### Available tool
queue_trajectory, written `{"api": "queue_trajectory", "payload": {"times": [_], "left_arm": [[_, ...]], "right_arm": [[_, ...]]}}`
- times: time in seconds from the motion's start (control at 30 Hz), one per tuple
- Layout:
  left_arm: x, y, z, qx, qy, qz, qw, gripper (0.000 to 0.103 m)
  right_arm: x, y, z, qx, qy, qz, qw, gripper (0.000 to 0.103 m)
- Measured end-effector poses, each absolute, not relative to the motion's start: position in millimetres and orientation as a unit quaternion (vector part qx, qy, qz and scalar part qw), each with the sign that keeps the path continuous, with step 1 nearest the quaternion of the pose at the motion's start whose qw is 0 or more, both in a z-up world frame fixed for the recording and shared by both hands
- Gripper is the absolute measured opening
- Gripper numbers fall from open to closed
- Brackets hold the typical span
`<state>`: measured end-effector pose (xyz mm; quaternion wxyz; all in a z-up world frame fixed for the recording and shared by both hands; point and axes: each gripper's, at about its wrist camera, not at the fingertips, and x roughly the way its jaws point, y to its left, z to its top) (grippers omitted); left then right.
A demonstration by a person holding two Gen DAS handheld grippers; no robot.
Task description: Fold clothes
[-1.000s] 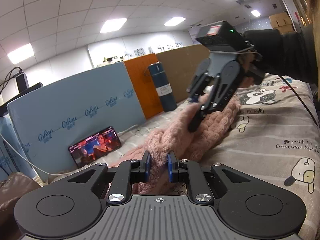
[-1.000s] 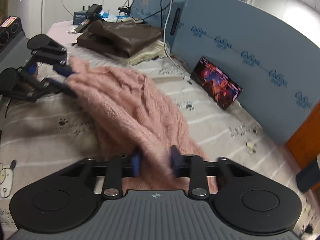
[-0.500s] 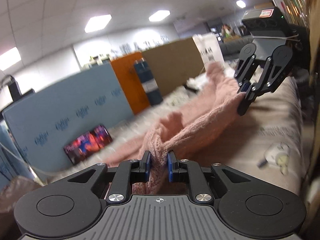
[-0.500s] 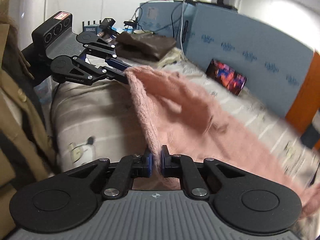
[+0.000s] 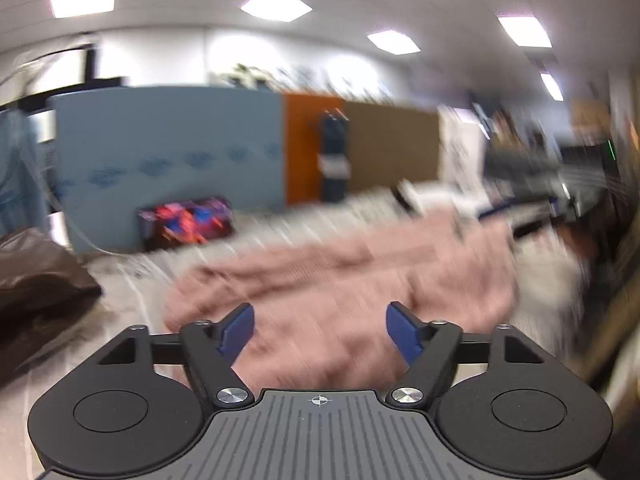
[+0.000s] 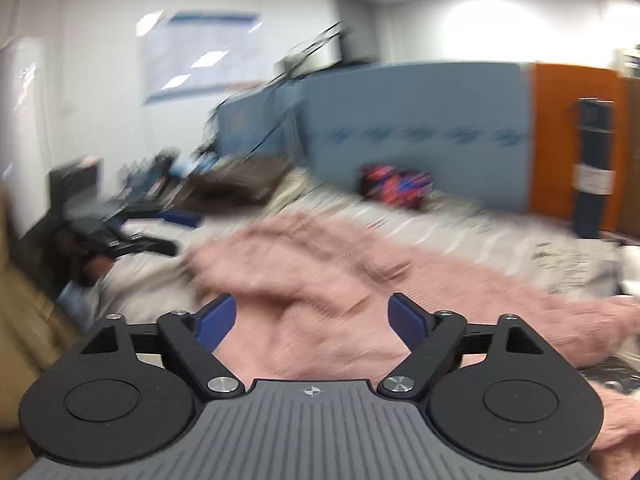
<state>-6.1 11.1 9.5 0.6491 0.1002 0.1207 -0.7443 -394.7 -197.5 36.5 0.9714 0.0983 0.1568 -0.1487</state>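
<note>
office | ceiling light panels [image 5: 276, 7] | blue partitions [image 6: 416, 128]

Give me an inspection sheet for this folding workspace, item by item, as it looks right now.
Surface: bed sheet, pale with printed figures, blurred.
Job's things: pink sweater lying spread on the sheet, held by neither tool.
Clutter: phone with a lit screen leaning on the blue panel; brown garment at the left; dark bottle by the orange panel.
Grippers: left tool open above the sweater; right tool open above it.
Cables: a white cable beside the blue panel.
Surroundings: office ceiling lights, white wall.
</note>
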Motion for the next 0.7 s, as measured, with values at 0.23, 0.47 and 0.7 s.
{"api": "queue_trajectory", "payload": {"times": [0.23,0.47,0.7], "left_arm": [[28,-35,17,0.036,0.182,-0.658,0.729,0.077],[51,-88,6,0.064,0.245,-0.610,0.751,0.074],[52,-123,-12,0.126,0.258,-0.616,0.733,0.063]], "right_arm": [[-425,-253,42,0.198,0.100,-0.335,0.916,0.086],[-458,-299,34,0.301,0.053,-0.446,0.841,0.086],[-469,-343,19,0.385,0.062,-0.465,0.794,0.086]]}}
